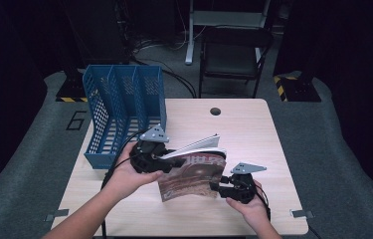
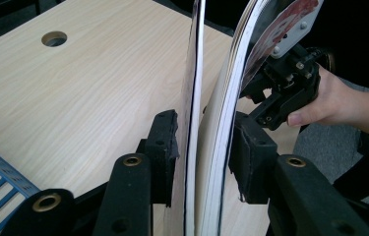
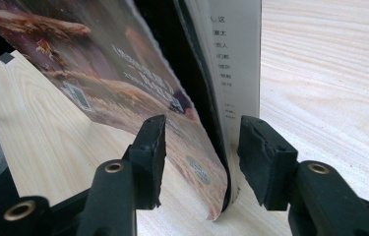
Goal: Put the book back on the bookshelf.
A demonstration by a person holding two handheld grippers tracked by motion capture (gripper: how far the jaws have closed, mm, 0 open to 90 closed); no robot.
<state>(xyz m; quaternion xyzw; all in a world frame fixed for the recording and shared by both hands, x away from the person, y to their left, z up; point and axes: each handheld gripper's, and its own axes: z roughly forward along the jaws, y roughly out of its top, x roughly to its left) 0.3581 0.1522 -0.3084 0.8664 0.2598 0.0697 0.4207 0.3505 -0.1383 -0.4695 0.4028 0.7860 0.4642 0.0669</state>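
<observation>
High view: magazine (image 1: 192, 175) sits near the middle of the table (image 1: 253, 129), front half, held up off the wood and fanned open, reddish-brown cover facing me, white pages splayed upward at the top. My left gripper (image 1: 166, 155) has it at the upper left corner; in the left gripper view the pages pass between the two pads (image 2: 165, 142), both pads look pressed against the paper, so I call it pinched on the magazine (image 2: 211, 147), though the sheets bow apart between them. My right gripper (image 1: 218, 188) is at the lower right edge; in the right gripper view the magazine (image 3: 123, 83) edge stands between the jaws, but with gaps on both sides, so jaws spread, not clamping. The other hand (image 2: 320, 98) and its gripper show behind the pages in the left gripper view. Blue file rack (image 1: 119, 114) stands at the table's far left, just beside the left gripper. Cable hole (image 1: 215, 111) near the far edge, well apart from the magazine.
</observation>
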